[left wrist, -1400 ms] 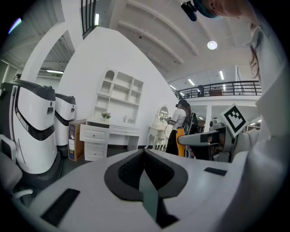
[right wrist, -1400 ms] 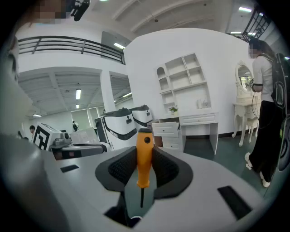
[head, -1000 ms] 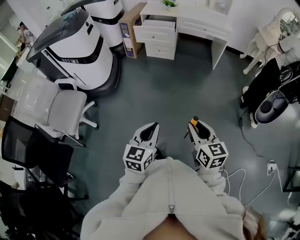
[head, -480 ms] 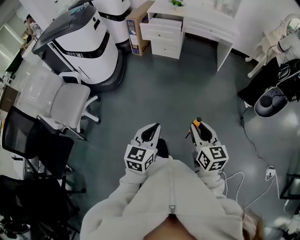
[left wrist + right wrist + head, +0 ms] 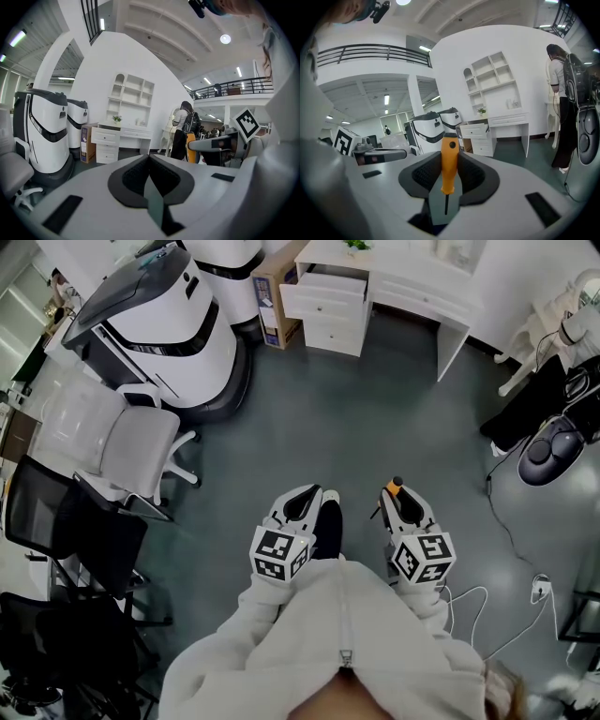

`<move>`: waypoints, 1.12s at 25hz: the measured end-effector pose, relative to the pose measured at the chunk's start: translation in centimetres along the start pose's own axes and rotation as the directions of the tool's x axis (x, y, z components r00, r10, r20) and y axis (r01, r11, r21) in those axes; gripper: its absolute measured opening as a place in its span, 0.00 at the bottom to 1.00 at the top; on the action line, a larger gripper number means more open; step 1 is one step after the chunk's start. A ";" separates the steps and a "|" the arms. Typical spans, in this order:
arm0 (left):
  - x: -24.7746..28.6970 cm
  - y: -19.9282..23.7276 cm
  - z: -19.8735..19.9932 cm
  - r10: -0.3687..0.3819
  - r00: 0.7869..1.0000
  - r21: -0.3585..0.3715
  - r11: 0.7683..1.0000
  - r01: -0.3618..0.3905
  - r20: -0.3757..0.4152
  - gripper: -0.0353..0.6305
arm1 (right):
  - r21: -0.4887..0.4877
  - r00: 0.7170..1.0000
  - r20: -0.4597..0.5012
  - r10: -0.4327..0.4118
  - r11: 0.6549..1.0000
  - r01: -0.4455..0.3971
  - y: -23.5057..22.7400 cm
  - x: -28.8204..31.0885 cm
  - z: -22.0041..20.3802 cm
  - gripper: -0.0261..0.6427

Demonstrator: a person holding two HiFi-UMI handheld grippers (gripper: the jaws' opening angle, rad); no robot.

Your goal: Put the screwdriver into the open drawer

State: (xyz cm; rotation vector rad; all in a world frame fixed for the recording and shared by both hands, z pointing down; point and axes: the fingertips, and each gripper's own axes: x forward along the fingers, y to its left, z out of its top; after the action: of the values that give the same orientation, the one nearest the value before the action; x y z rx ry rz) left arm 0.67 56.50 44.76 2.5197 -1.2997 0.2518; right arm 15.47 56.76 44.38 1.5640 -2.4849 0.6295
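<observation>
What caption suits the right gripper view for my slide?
Right gripper clamps an orange screwdriver, handle pointing ahead toward the open drawer of the white desk across the room.

Grey floor (image 5: 375, 409), white desk (image 5: 412, 292), cardboard box (image 5: 274, 301), possibly a plug (image 5: 539, 588)

The person is wearing a pale grey hoodie (image 5: 281, 662) (zipper (image 5: 344, 652) down the front); the white left gripper (image 5: 302, 495) and right gripper (image 5: 396, 491) are carrying black-and-white marker cubes (image 5: 278, 554).
</observation>
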 end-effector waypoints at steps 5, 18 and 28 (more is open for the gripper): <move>2.9 0.4 1.4 -0.008 1.000 0.002 1.000 0.008 0.007 0.08 | 0.007 1.000 -0.002 -0.006 1.000 0.006 -1.9 1.9 1.5 0.22; 10.2 6.4 5.2 0.010 1.000 -0.001 1.000 -0.010 0.006 0.08 | 0.005 1.000 -0.017 0.002 1.000 -0.002 -5.4 10.1 5.8 0.22; 15.7 11.3 9.2 0.001 1.000 0.020 1.000 -0.001 0.028 0.08 | -0.001 1.000 0.008 -0.008 1.000 0.008 -7.5 16.2 10.2 0.22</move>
State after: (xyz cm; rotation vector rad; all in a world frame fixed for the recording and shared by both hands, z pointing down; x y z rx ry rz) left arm 0.69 35.17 42.65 2.5483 -1.3156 0.2319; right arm 15.91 36.31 42.63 1.5786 -2.4832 0.6219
